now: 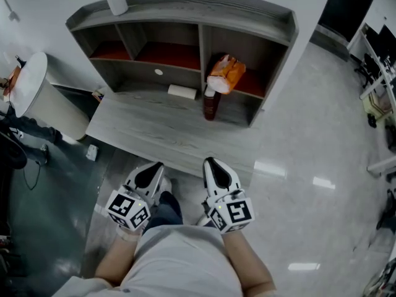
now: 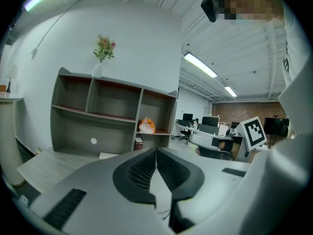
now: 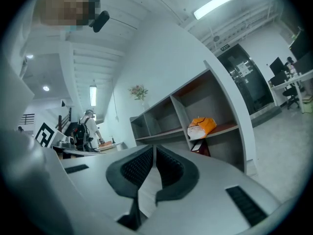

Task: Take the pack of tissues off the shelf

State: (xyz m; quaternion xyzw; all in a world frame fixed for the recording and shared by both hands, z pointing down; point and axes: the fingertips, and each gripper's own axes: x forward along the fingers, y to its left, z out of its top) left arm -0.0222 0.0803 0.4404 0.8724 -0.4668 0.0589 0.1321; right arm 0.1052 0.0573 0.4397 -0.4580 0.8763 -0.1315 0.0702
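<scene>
An orange and white soft pack of tissues (image 1: 226, 73) lies on the red-lined shelf board in the right compartment of the grey shelf unit (image 1: 185, 10). The same pack (image 2: 146, 126) shows small and far off in the left gripper view, and the pack (image 3: 202, 127) is also far off in the right gripper view. My left gripper (image 1: 154, 166) and right gripper (image 1: 210, 161) are held close to the person's body, at the near edge of the grey desk (image 1: 142, 132). Both are shut on nothing, well short of the shelf.
A dark red bottle (image 1: 211, 104) stands on the desk just below the pack. A flat white box (image 1: 182, 91) lies by the shelf's back wall. A white vase (image 1: 116, 0) sits on top. A round white table (image 1: 28, 82) stands at the left; glossy floor lies to the right.
</scene>
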